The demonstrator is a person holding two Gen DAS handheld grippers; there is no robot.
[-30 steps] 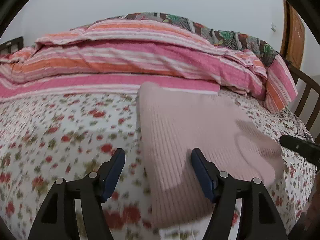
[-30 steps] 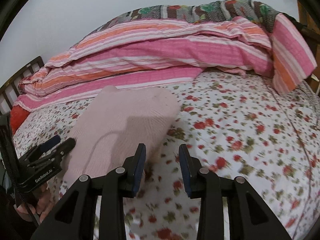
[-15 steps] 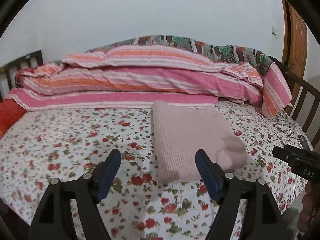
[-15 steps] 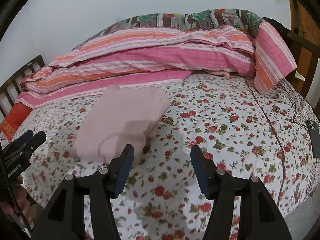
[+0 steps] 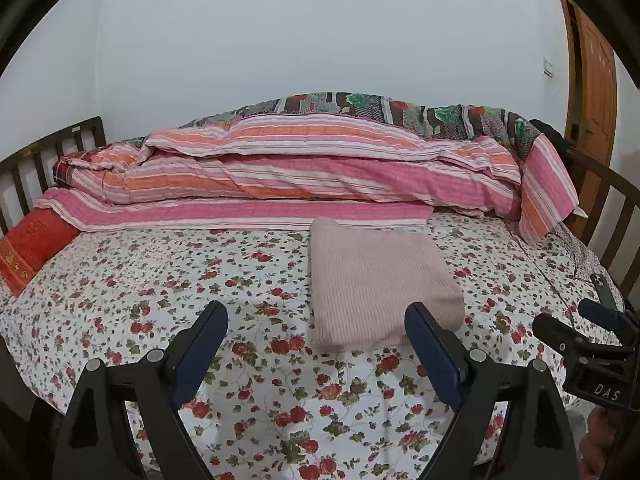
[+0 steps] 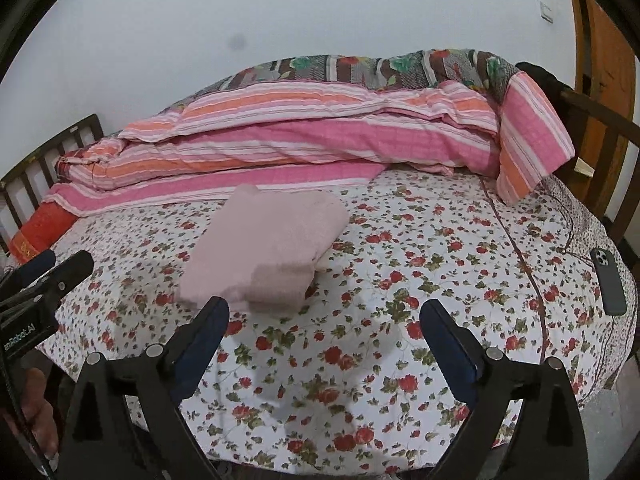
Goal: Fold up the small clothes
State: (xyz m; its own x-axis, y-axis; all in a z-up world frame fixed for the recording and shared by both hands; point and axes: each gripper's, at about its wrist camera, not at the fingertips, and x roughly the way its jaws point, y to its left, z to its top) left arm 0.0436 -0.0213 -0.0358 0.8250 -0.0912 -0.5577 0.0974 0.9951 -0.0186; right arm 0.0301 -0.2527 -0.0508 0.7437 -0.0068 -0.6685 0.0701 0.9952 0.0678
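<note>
A folded pale pink knitted garment [image 5: 376,280] lies flat on the floral bedsheet [image 5: 160,280], in a neat rectangle. It also shows in the right wrist view [image 6: 264,244]. My left gripper [image 5: 316,328] is open and empty, held back above the bed's near edge, clear of the garment. My right gripper [image 6: 324,324] is open and empty, also drawn back from the garment. The right gripper's body shows at the right edge of the left wrist view [image 5: 592,352]. The left gripper's body shows at the left edge of the right wrist view [image 6: 44,280].
A pile of pink and orange striped quilts [image 5: 300,168] lies along the back of the bed. A red cushion [image 5: 32,244] is at the left. A dark phone [image 6: 608,280] lies near the bed's right edge. Wooden bed rails [image 5: 616,216] stand on both sides.
Both grippers have pulled back and up from the garment. The right gripper's jaws have opened wide. The garment stays folded on the bed.
</note>
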